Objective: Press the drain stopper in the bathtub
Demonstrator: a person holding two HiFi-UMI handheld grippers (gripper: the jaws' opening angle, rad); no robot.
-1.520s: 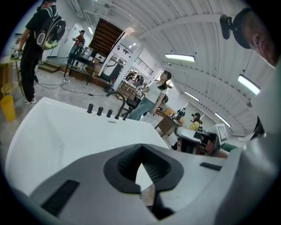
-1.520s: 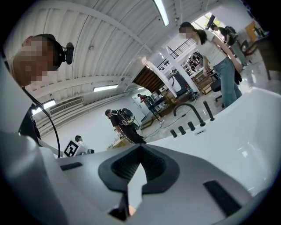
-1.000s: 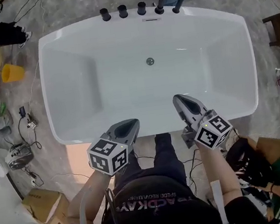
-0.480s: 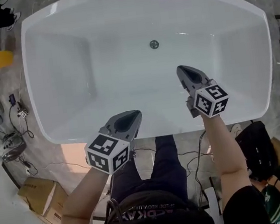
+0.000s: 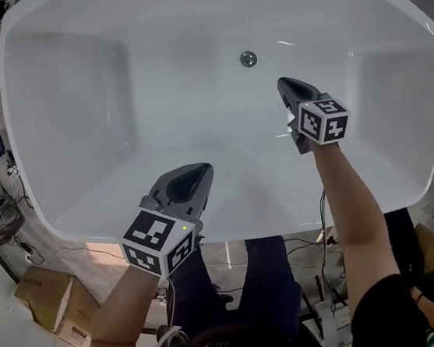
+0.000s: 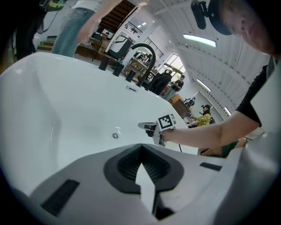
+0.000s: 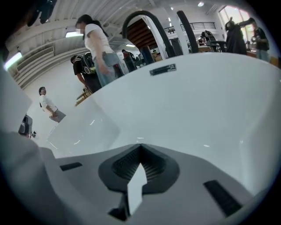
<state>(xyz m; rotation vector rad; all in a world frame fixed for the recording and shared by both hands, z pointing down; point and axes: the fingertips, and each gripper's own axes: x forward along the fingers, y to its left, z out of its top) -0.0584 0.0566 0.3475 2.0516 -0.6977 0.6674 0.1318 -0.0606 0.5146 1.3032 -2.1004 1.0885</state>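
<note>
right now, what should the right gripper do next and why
Probably ease the right gripper forward and down toward the drain stopper: its shut fingers hang inside the bathtub, short of the stopper and not touching it.

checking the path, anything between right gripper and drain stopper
Nothing: the head view shows only bare tub floor between the right gripper and the drain stopper.

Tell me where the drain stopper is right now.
In the head view, the drain stopper sits on the bathtub floor, upper centre, just ahead and slightly left of the right tool, untouched.
</note>
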